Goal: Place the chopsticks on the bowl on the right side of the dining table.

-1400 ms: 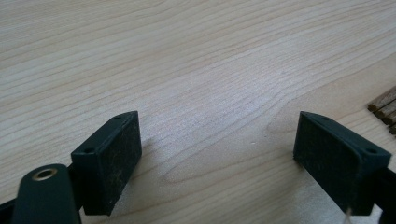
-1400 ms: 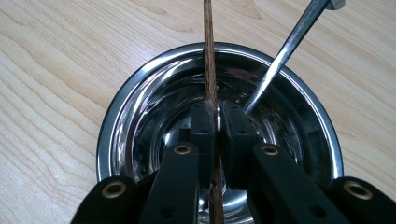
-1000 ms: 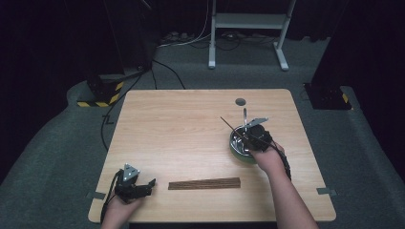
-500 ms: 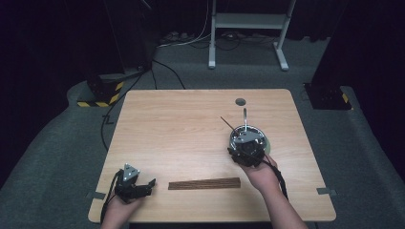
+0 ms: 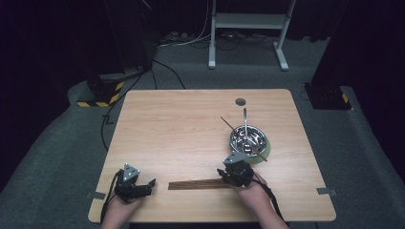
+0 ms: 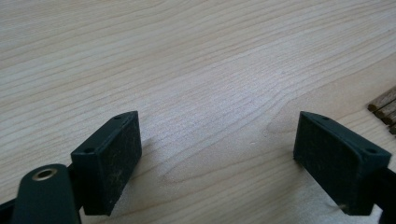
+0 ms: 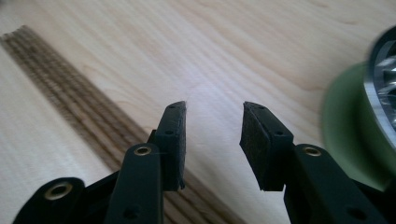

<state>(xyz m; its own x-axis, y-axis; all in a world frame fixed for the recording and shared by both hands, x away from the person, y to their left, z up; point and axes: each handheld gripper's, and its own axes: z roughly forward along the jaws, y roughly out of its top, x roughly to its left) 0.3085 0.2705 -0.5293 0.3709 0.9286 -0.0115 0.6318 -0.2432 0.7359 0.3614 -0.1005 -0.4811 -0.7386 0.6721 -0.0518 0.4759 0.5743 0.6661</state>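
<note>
A bundle of dark wooden chopsticks (image 5: 196,184) lies flat near the table's front edge. My right gripper (image 5: 229,174) hovers at the bundle's right end, open with nothing between its pads. In the right gripper view (image 7: 214,109) the chopsticks (image 7: 70,88) run off to the upper left, passing under the left finger. A steel bowl on a green base (image 5: 249,142) holds a spoon and one chopstick; its blurred edge (image 7: 369,112) is at the right. My left gripper (image 5: 147,184) rests at the front left, open wide (image 6: 219,126) over bare wood, with the chopstick tips (image 6: 385,108) at the right edge.
The wooden table (image 5: 181,129) has a round cable hole (image 5: 240,101) near its far edge. Dark carpet surrounds it, with cables and a white stand leg (image 5: 282,52) behind. The bowl stands just beyond the right gripper.
My right gripper has drawn back from the bowl toward the front edge and now sits at the right end of the chopstick bundle. The left gripper has not moved.
</note>
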